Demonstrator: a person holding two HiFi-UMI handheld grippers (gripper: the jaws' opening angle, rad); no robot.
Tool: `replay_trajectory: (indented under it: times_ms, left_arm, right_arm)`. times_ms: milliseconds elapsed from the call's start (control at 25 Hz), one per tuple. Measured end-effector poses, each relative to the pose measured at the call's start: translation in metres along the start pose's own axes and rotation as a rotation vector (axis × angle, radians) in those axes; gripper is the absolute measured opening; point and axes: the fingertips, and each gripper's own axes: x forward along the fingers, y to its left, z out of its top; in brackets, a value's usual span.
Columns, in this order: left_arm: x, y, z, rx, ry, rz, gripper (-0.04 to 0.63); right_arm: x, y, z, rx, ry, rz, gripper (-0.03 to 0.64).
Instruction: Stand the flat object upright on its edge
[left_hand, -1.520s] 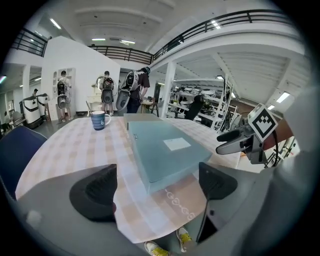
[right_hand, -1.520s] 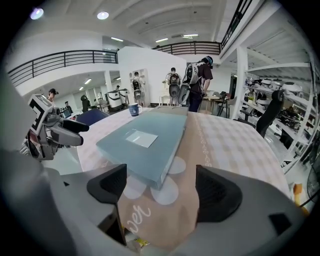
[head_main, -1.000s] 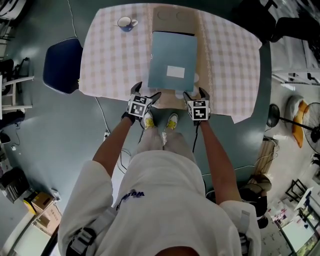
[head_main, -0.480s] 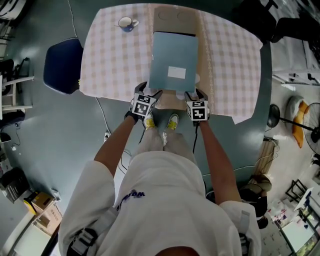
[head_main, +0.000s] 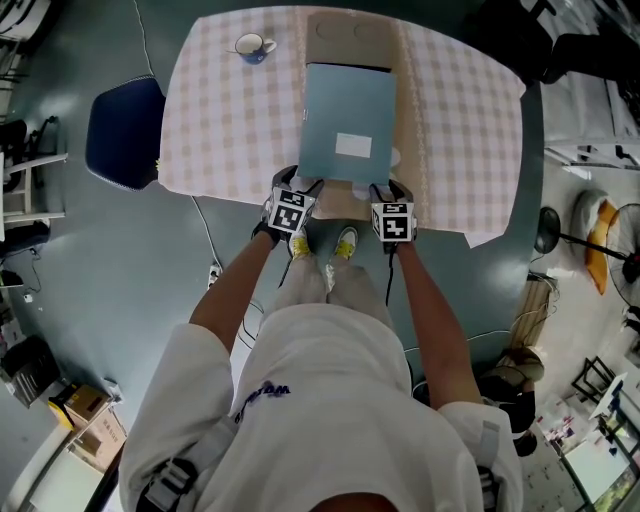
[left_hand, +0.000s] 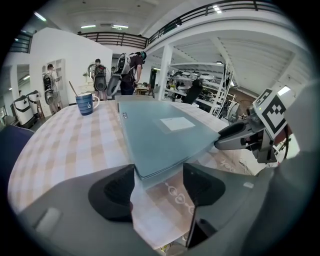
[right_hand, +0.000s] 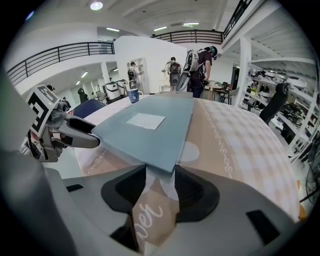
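Checked tablecloth (head_main: 220, 120) carries the flat blue-grey book (head_main: 345, 115), lying face-down-flat (not on edge) at the near side. Left gripper (left_hand: 157, 182): jaws have just been closing, still apart, the book's near-left corner between them with clearance. Right gripper (right_hand: 160, 187): jaws have just been closing, now pinching the near-right corner.

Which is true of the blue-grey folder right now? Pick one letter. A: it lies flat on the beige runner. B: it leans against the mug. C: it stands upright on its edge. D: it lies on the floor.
A: the blue-grey folder lies face up and flat on the beige runner down the middle of the table, well away from the mug at the far left corner.
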Motion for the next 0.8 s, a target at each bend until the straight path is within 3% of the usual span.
replay_trajectory:
  times_ms: [800]
  left_arm:
    - [-0.018,-0.002,0.014,-0.002,-0.019,0.006,0.304]
  right_arm:
    - [-0.02,0.004,0.015,-0.028,-0.028,0.008,0.163]
